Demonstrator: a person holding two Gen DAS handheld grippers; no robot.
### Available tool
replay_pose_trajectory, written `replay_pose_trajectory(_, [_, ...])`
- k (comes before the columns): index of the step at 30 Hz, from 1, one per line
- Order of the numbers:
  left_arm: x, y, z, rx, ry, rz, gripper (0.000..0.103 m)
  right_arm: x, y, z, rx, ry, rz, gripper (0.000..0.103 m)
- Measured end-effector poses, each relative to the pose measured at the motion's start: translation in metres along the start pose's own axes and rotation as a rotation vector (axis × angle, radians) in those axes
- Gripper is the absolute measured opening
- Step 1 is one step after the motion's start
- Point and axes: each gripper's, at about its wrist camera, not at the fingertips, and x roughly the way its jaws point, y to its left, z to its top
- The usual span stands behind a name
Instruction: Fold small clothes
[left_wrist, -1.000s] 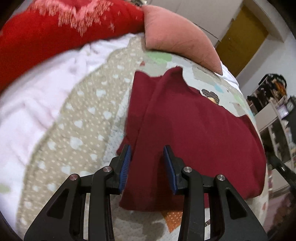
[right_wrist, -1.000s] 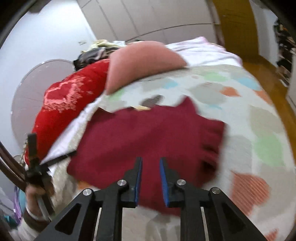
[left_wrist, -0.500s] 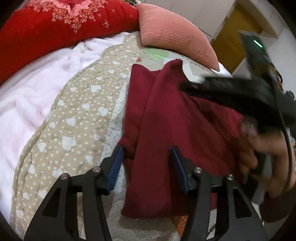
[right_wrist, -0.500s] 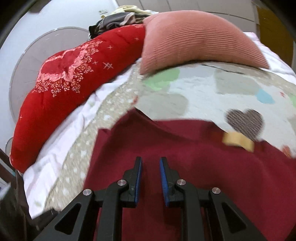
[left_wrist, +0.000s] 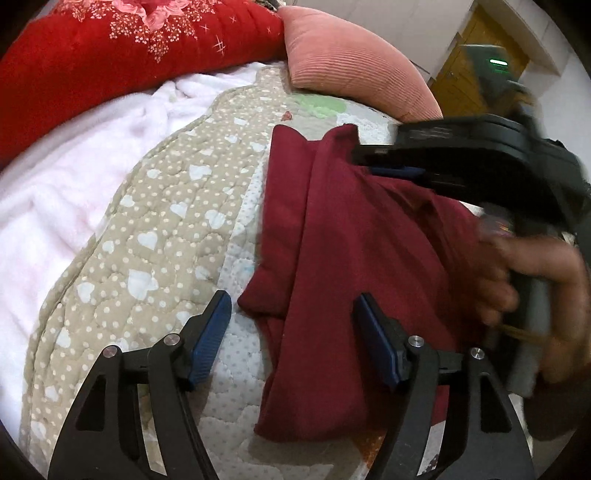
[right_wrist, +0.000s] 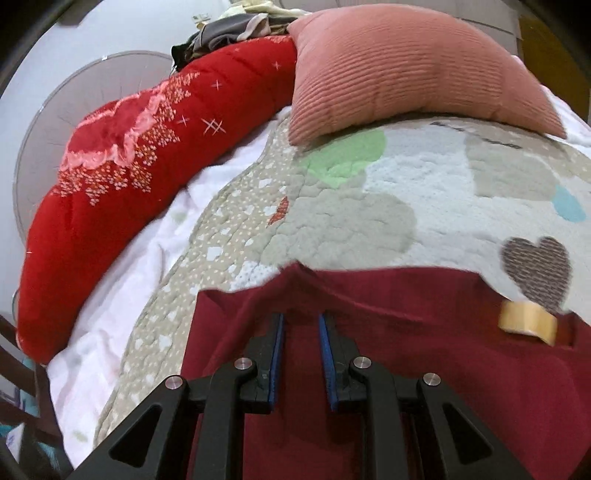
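Quilted bedspread (left_wrist: 155, 236) under maroon garment (left_wrist: 351, 258), one side folded in. Left gripper (left_wrist: 291, 328) spread wide straddling near edge; right gripper (right_wrist: 301, 325) narrowly parted, gripping nothing, at far edge. More folds left.

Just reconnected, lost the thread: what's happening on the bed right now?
A person is folding a dark red garment on a patterned quilt. The right gripper sits at the garment's far edge, jaws slightly apart, no cloth visibly pinched. The left gripper hangs open at the near left edge, holding nothing.
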Motion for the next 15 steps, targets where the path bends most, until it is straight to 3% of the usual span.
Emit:
replay_pose_trajectory(4, [0.0,0.002,0.001,-0.009,0.002,-0.007,0.07,-0.044,-0.006,-0.017,-0.022,-0.05,-0.017,0.02])
replay_pose_trajectory(8, [0.0,0.0,0.001,-0.005,-0.001,0.002,0.07,-0.078,-0.022,-0.044,-0.03,-0.083,-0.08,0.029])
replay_pose_trajectory(10, [-0.001,0.0,0.0,-0.006,-0.002,0.001,0.07,-0.087,-0.032,-0.056,-0.019,-0.093,-0.107,0.03])
replay_pose_trajectory(12, [-0.001,0.0,0.0,-0.008,-0.002,0.002,0.07,-0.087,-0.046,-0.068,0.013,-0.093,-0.132,0.038])
replay_pose_trajectory(15, [-0.001,0.0,0.0,-0.003,-0.001,0.003,0.07,-0.07,-0.063,-0.083,0.073,-0.06,-0.12,0.04])
